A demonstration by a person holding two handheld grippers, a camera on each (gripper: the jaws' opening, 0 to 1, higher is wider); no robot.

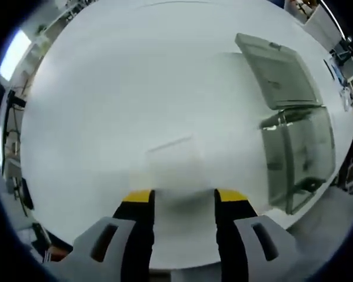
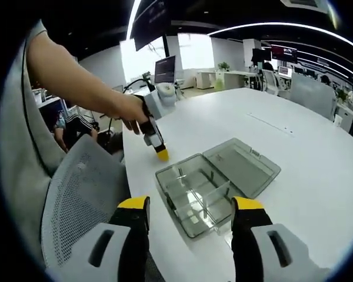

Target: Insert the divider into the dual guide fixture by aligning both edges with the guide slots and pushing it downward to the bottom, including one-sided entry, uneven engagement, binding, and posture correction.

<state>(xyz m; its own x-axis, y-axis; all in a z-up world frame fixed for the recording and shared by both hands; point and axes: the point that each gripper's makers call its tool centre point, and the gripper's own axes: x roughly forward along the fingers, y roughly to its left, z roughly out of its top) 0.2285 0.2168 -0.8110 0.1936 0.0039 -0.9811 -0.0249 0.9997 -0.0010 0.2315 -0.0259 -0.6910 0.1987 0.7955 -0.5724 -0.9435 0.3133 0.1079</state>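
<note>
A clear plastic box, the guide fixture (image 1: 297, 155), lies on the white table (image 1: 117, 100) with its hinged lid (image 1: 276, 70) folded open. A thin translucent divider (image 1: 172, 163) rests flat on the table just ahead of my left gripper (image 1: 184, 197), which is open and holds nothing. This view is blurred. In the right gripper view the same fixture (image 2: 197, 194) shows inner partition walls, with its lid (image 2: 242, 167) beside it. My right gripper (image 2: 190, 204) hovers open above the fixture's near edge. The left gripper (image 2: 155, 140), held by a hand, points down at the table left of the box.
A grey mesh chair back (image 2: 76, 194) stands at the table's edge on the left. The person's arm (image 2: 70, 76) reaches across above it. Desks, monitors and chairs fill the office behind the table.
</note>
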